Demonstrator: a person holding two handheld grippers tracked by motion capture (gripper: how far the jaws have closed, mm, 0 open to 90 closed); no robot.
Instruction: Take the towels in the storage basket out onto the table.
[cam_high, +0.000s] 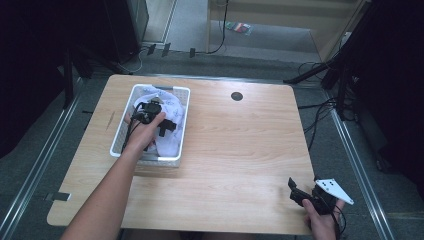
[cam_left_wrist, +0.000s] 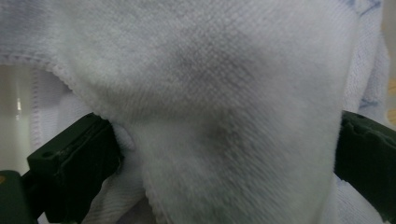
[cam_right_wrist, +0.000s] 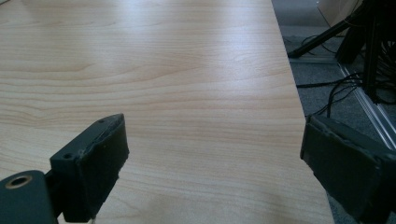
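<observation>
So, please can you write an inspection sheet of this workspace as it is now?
Surface: wooden table, with a round black grommet.
Job's things: white basket holding white towels.
Clutter: nothing seen.
Grippers: left gripper down in the basket, jaws wide on either side of a towel fold; right gripper open above the table's near right corner, holding nothing.
Cables: black cables on the floor to the right.
Surroundings: grey floor, dark stands.

Left arm: forearm stretched forward; left hand (cam_high: 142, 131) grasps the left gripper (cam_high: 161, 119), jaws wide apart
Right hand (cam_high: 320, 222): low at the near edge; right gripper (cam_right_wrist: 212, 163) jaws spread
</observation>
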